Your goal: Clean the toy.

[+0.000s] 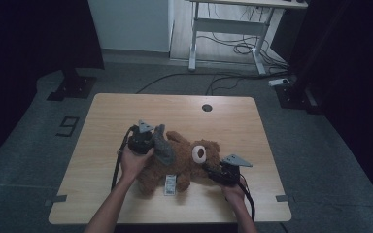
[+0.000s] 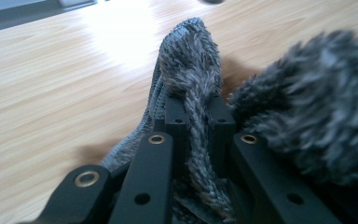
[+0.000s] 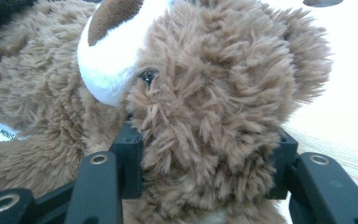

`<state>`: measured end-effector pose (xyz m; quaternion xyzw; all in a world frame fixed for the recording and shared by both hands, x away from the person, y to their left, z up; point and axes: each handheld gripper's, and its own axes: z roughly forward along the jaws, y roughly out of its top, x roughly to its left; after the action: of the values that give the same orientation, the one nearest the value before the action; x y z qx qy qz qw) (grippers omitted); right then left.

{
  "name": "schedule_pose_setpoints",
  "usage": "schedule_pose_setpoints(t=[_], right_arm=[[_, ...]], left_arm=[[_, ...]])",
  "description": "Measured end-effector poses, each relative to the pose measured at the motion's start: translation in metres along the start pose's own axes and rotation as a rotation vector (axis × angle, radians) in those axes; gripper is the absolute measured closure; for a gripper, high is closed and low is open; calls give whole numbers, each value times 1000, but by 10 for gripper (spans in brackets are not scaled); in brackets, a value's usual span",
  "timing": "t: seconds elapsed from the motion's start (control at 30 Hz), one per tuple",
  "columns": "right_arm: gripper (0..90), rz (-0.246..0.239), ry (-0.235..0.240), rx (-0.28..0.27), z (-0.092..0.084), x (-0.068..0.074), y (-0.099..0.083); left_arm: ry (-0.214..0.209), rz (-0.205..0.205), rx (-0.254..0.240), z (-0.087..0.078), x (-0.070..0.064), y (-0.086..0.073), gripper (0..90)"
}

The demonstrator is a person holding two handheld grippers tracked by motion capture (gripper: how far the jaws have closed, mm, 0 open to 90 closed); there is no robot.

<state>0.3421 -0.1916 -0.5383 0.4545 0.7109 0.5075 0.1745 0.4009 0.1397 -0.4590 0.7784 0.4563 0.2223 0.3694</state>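
Note:
A brown teddy bear (image 1: 187, 165) lies on its back in the middle of the wooden table (image 1: 102, 126), white muzzle (image 1: 199, 153) up. A strip of grey fuzzy cloth (image 1: 163, 148) lies across its left side. My left gripper (image 1: 153, 143) is shut on that cloth; in the left gripper view the grey cloth (image 2: 191, 70) stands pinched between the black jaws of the left gripper (image 2: 193, 114), with dark fur (image 2: 312, 116) to the right. My right gripper (image 1: 214, 171) is shut on the bear's head (image 3: 205, 107), jaws of the right gripper (image 3: 205, 161) pressing both sides.
A white label (image 1: 170, 184) hangs from the bear near the table's front edge. A cable hole (image 1: 207, 107) sits at the far edge. Beyond the table stand a white desk frame (image 1: 226, 26), floor cables (image 1: 233, 77) and dark stand bases (image 1: 73, 87).

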Motion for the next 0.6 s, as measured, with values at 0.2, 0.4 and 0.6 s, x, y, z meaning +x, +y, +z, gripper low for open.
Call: schedule_pose_setpoints(t=[0.2,0.4,0.6], right_arm=[[465,2,-6,-6,0,1,-1],[465,9,-4,-10,0,0,-1],[464,13,-6,-12,0,0,-2]], left_arm=[[62,-35,41,-4,27,-33,821],[77,-75,70,-10,48,-51,821],[86,-76,32,-37,61,-63,818]])
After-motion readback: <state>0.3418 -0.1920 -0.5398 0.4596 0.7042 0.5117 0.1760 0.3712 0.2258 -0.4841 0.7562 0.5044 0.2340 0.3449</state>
